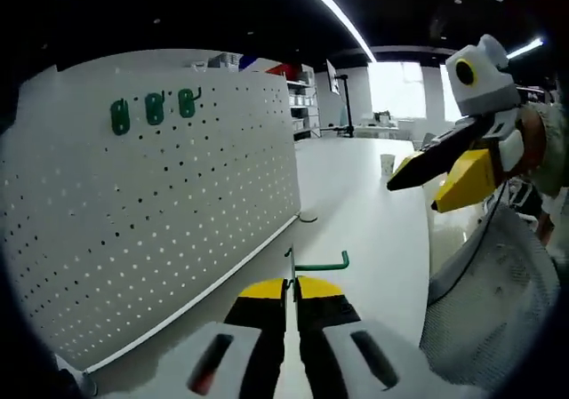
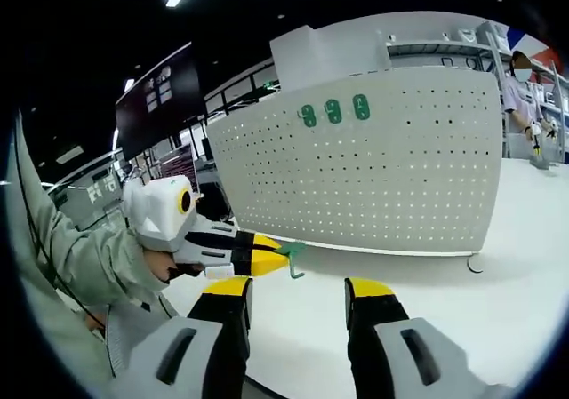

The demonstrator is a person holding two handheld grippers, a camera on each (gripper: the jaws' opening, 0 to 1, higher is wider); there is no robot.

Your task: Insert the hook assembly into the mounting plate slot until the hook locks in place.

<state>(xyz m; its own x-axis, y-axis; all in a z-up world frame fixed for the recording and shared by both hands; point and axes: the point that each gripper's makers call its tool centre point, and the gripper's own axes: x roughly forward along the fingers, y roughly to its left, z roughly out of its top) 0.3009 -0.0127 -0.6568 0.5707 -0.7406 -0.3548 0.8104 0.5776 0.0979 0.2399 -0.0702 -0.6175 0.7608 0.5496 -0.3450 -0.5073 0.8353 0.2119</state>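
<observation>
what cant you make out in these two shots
- Hook base, left gripper view: hidden between the shut left gripper tips.
- Three green hooks on the pegboard: too small to tell how they are seated.
- Right gripper holds nothing; its body is cut by the bottom edge.

A: The pegboard [image 1: 151, 212] is white, dotted with rows of small dark holes; three green hooks [image 1: 153, 110] sit near its top.

B: And before the pegboard, yellow-tipped black jaws pinch another green hook [image 1: 320, 263].
</observation>
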